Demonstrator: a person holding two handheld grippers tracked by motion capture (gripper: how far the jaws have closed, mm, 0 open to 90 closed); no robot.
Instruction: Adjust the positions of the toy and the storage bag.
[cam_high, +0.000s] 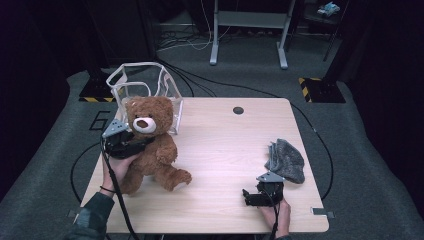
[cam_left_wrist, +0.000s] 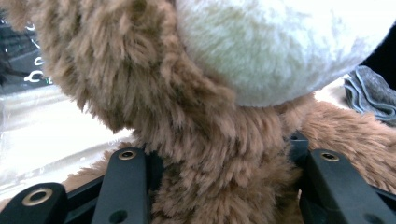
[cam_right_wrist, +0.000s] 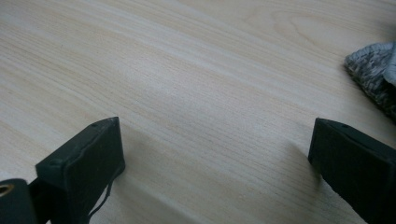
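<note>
Tongs first: right gripper (cam_high: 250, 196) rests open on the table (cam_high: 220, 150), nothing between its jaws. Left gripper (cam_high: 131, 146) is clamped on the teddy bear (cam_high: 150, 145) (around the neck). Lift slowly toward the clear bag (cam_high: 145, 85) behind, keeping the bear upright.
</note>
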